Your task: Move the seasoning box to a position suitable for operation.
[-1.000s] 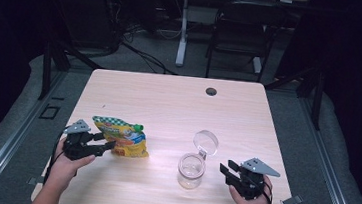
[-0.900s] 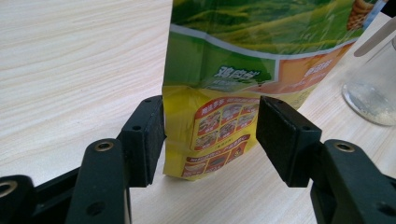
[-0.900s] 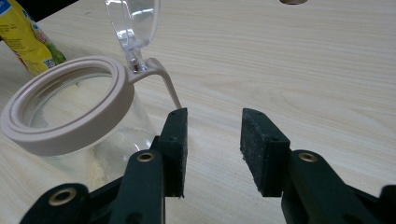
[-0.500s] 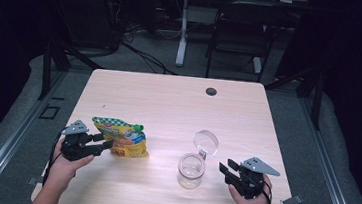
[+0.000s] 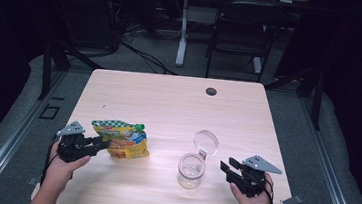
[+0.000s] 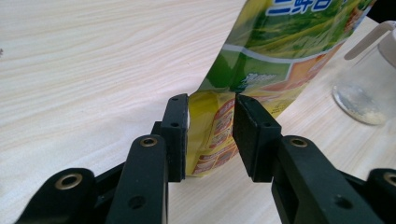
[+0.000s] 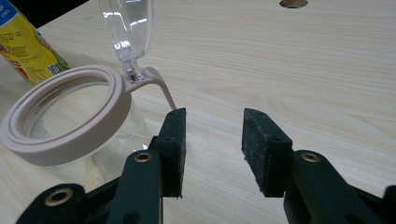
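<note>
Your left gripper (image 6: 210, 135) is straddling the pouch (image 6: 261, 60) edge, jaws apart; your right gripper (image 7: 212, 149) is waiting open right of the jar (image 7: 70, 126).

The table (image 5: 168, 106) is surfaced in pale, matt wood grain. The pouch (image 6: 261, 56) is made of glossy printed film (creased near its lower edge). The jar (image 7: 70, 135) is formed of clear glass, rimmed in smooth beige plastic.
</note>
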Motion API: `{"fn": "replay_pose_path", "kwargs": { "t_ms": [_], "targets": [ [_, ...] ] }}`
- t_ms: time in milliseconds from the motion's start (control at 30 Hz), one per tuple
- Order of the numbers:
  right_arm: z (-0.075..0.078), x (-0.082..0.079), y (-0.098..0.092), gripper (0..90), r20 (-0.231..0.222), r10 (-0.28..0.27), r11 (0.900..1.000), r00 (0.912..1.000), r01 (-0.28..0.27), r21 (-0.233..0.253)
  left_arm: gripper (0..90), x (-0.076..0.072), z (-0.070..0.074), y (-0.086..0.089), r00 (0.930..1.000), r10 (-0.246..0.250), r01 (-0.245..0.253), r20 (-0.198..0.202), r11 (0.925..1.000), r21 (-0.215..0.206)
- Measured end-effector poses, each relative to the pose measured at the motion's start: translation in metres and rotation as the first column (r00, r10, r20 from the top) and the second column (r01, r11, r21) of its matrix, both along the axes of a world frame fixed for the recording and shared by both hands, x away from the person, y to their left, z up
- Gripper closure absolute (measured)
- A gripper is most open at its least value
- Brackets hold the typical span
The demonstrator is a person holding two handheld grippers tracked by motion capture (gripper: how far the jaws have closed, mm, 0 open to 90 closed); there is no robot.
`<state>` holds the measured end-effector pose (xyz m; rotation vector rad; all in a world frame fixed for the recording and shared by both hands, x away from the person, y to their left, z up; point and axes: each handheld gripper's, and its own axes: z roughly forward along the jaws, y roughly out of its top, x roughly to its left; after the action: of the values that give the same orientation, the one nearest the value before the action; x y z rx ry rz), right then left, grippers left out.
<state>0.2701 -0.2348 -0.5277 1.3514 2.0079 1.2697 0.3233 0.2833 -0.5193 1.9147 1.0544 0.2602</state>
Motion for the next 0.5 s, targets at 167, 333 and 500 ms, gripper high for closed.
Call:
{"fn": "replay_pose_path", "kwargs": {
  "t_ms": [167, 333, 500],
  "targets": [
    [0.004, 0.002, -0.007, 60.1, 0.000, -0.010, 1.000, 0.9999, 0.010, 0.008, 68.3, -0.004, 0.001, 0.000, 1.0000, -0.004, 0.004, -0.003, 1.0000, 0.001],
    [0.003, 0.007, -0.004, 60.1, -0.005, 0.002, 1.000, 1.0000, -0.002, 0.005, 70.4, -0.009, 0.002, 0.001, 1.0000, -0.008, 0.008, -0.006, 0.9999, 0.007],
    [0.002, 0.012, 0.001, 60.1, -0.007, 0.018, 1.000, 0.9998, -0.018, 0.003, 74.5, -0.014, 0.002, 0.001, 0.9999, -0.011, 0.011, -0.009, 0.9999, 0.000]
  ]
}}
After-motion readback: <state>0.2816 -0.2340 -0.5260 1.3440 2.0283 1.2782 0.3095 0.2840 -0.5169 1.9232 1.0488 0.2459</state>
